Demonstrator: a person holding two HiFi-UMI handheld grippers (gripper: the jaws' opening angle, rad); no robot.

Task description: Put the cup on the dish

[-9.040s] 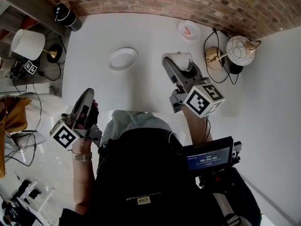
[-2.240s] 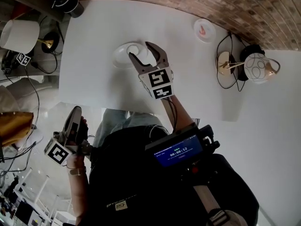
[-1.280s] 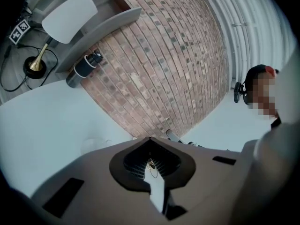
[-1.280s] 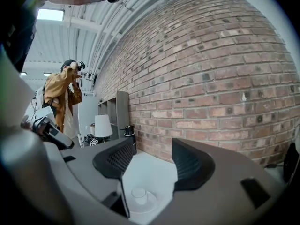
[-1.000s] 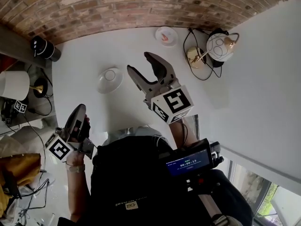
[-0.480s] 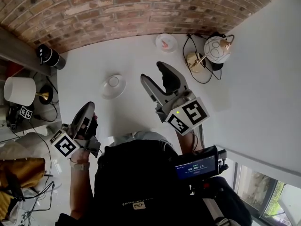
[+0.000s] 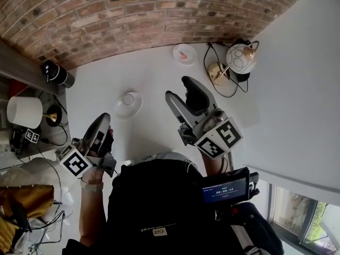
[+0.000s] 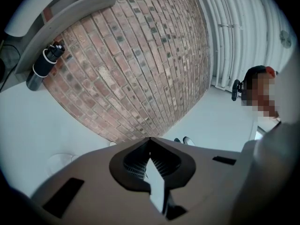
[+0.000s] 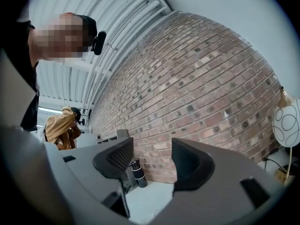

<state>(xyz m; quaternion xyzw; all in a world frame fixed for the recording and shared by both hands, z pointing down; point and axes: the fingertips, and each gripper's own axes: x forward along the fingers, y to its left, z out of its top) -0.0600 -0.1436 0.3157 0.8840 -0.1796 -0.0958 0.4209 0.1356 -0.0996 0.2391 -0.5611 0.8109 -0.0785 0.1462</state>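
Placement looks done. The left tool (image 7: pixel 102 119) hangs closed and empty by the table (image 7: pixel 154 68) edge; the cup (image 7: pixel 128 98) stands upright on the dish (image 7: pixel 119 110). The right tool (image 7: pixel 179 89), jaws apart and empty, should pull clear high, never brushing the cup.

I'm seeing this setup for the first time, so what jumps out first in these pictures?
The large grey right gripper, jaws wide apart and empty, hovers over the white table at the middle of the head view. Left of it there, a small white cup sits on a round white dish, and a red brick wall curves behind the table.
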